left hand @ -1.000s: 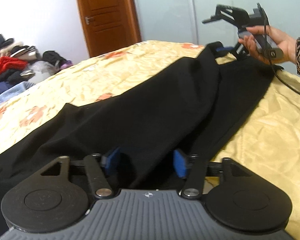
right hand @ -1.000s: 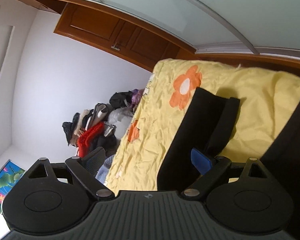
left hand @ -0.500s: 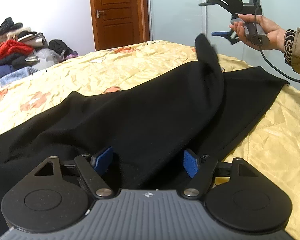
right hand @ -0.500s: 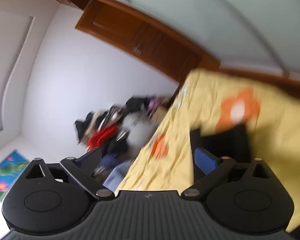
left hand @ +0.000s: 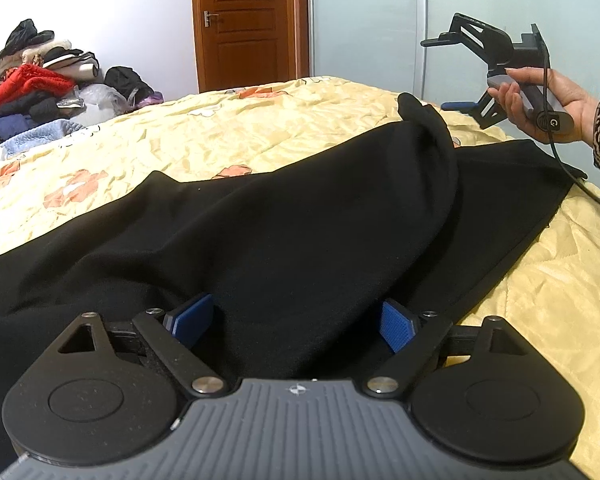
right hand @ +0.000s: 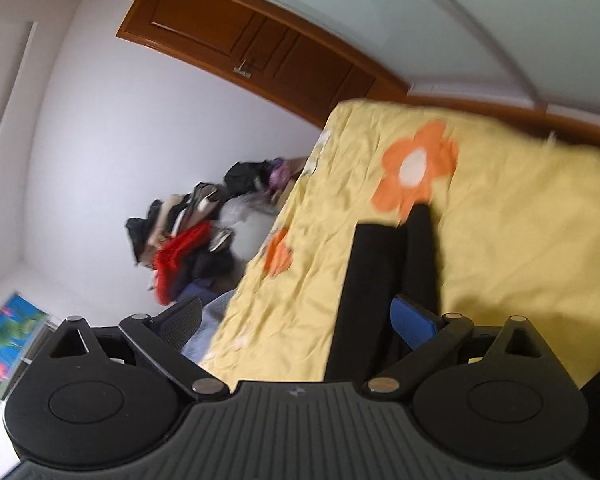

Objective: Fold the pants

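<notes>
Your left gripper (left hand: 296,320) is hovering over the pants (left hand: 284,232), jaws wide, gripping nothing. Your right gripper (left hand: 460,76) is floating at the far right, jaws wide and empty. The pants are lying across the bed (left hand: 228,132), one leg draped over the other, so the lengthwise fold is looking roughly done; the crosswise folds are remaining. Open bed is lying left; the right edge is close.

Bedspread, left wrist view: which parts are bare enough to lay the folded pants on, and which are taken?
Bare yellow bedspread runs from the black pants toward the door side, and a narrower strip lies right of the pants' edge. The pants cover the middle, under the open left claw. The clothes pile crowds the far left, off the bed.
</notes>
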